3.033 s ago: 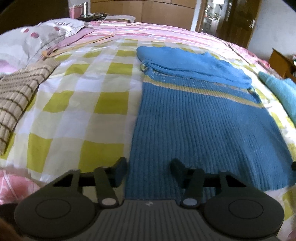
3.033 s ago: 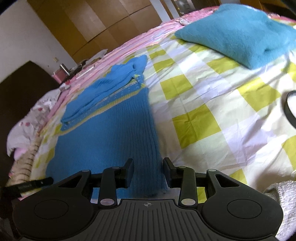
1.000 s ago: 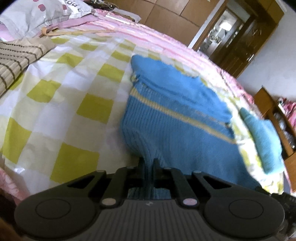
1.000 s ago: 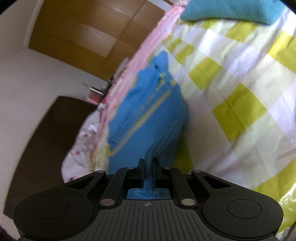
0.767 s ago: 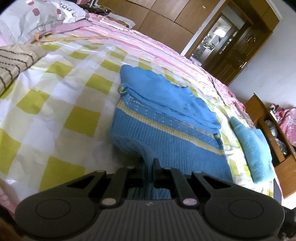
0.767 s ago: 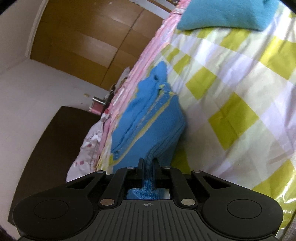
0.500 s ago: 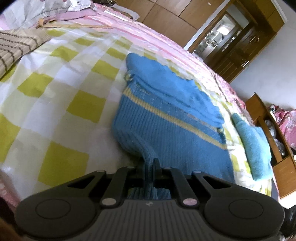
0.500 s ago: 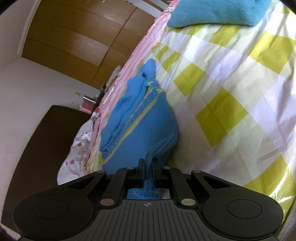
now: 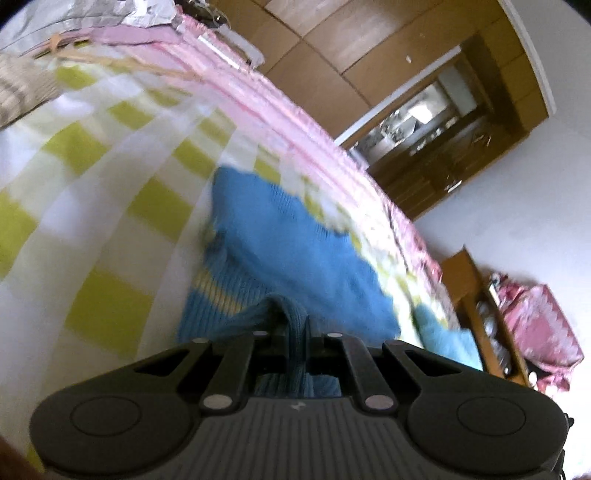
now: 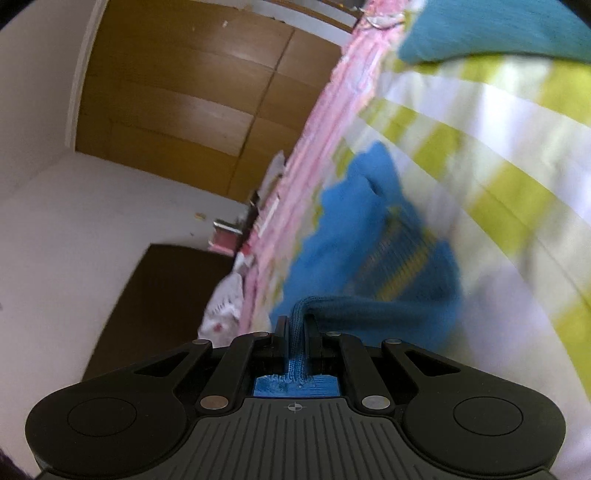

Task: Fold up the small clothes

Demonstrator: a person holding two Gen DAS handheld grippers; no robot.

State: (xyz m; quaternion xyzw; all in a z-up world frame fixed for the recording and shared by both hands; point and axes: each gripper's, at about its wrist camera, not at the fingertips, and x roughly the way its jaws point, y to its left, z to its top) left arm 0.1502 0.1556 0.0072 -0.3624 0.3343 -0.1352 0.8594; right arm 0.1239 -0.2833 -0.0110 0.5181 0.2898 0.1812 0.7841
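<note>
A blue ribbed sweater (image 9: 295, 251) with a pale yellow stripe lies on the yellow-and-white checked bed cover (image 9: 110, 206). My left gripper (image 9: 296, 325) is shut on its lower hem at the left corner. The lifted hem rides over the lower body toward the folded sleeves. In the right wrist view the same sweater (image 10: 354, 236) shows blurred. There my right gripper (image 10: 296, 326) is shut on the hem's other corner, with a ridge of knit pinched between the pads. Both hem corners hang above the bed.
A folded teal garment (image 10: 498, 29) lies on the bed beyond the sweater, also seen in the left wrist view as the teal garment (image 9: 443, 339). Pink striped bedding (image 9: 295, 122) edges the far side. A wooden wardrobe (image 10: 184, 92) and a doorway (image 9: 417, 122) stand behind.
Both grippers have carried the hem forward over the sweater toward its neck end, so less of the body shows. Three seconds ago both were open at the hem; since one second ago they are shut on it.
</note>
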